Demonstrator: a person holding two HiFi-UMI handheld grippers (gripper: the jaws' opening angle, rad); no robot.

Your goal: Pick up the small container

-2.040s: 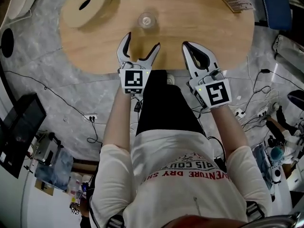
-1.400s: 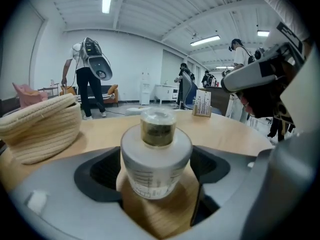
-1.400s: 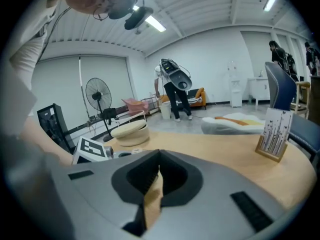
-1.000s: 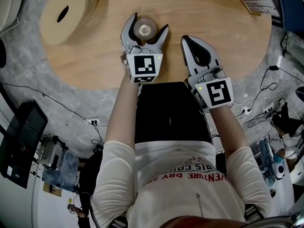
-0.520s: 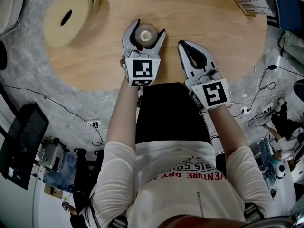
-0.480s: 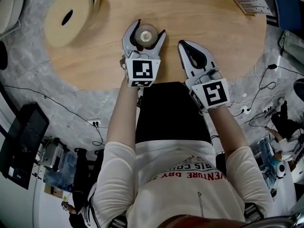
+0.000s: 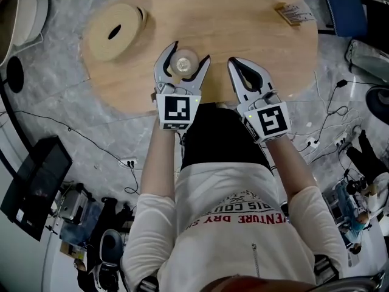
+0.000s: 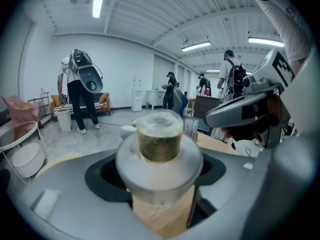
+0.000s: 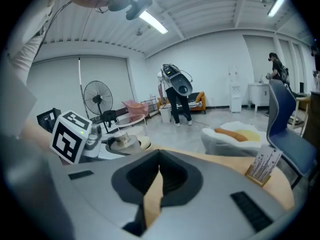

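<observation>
Near the front edge of the oval pale wooden table (image 7: 243, 29), the left gripper (image 7: 189, 53) pinches the small clear lidded container (image 7: 184, 62) between its tongs. The grasp looks made; lifting it clear seems left to do. The right gripper (image 7: 234, 63), tongs pressed together and empty, waits just to the right. Bare tabletop lies beyond, with a large beige tape roll (image 7: 114, 32) well apart, far left.

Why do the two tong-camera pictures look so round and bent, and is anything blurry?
Left gripper view: fisheye bending bows the ceiling beams, corners go black, and the small container in the left tongs looms large and soft. Right gripper view: same curving and dark corners; the shut right tongs fill the bottom. Head view: milder bending, sharp table.
</observation>
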